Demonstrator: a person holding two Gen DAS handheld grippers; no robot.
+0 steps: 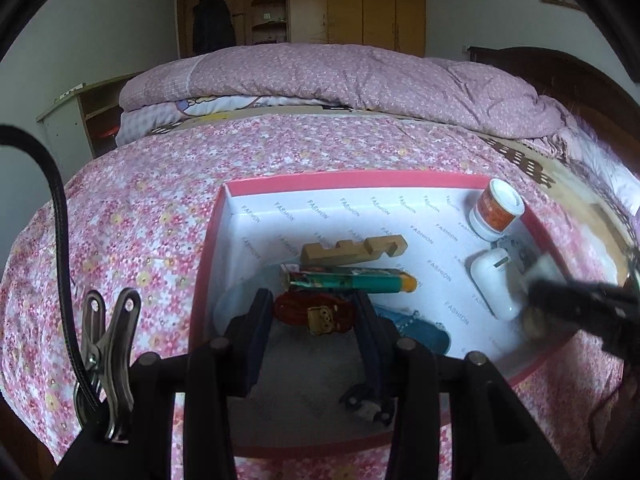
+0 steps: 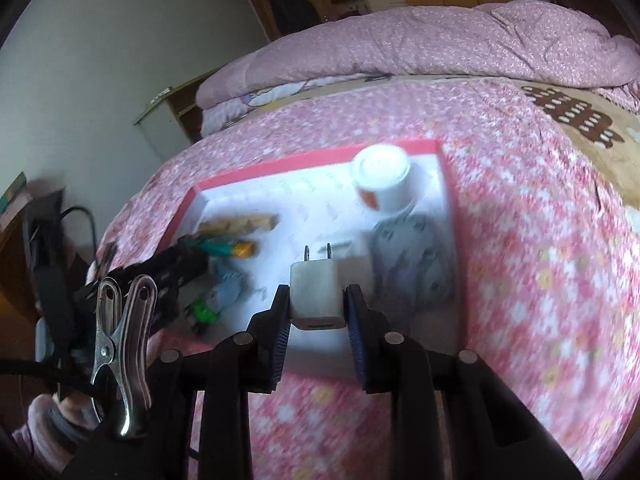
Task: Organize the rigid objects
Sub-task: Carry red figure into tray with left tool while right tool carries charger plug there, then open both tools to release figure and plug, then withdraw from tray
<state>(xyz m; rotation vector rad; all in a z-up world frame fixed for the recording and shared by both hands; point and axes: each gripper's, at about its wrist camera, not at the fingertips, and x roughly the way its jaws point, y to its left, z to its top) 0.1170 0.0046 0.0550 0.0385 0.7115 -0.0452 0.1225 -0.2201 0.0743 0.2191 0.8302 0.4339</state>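
A pink-rimmed box point(image 1: 352, 180) point(image 2: 304, 158) with a white inside lies on the bed. In it are a white jar with an orange label point(image 1: 496, 210) point(image 2: 382, 180), a notched wooden piece point(image 1: 352, 250), a teal tube point(image 1: 348, 280), a blue item point(image 1: 420, 328) and a white oval case point(image 1: 494, 280). My left gripper point(image 1: 312, 300) is low over the box's near side, shut on a red-brown item with a small wooden charm point(image 1: 316, 314). My right gripper point(image 2: 317, 294) is shut on a white plug charger point(image 2: 314, 284), prongs forward, over the box's right part.
The bed has a pink floral cover point(image 1: 160, 200), with a folded purple quilt point(image 1: 320, 76) at the back and a dark headboard point(image 1: 560, 76) on the right. A grey patterned item point(image 2: 412, 264) lies in the box's right corner. A sleeve point(image 2: 40, 428) shows at lower left.
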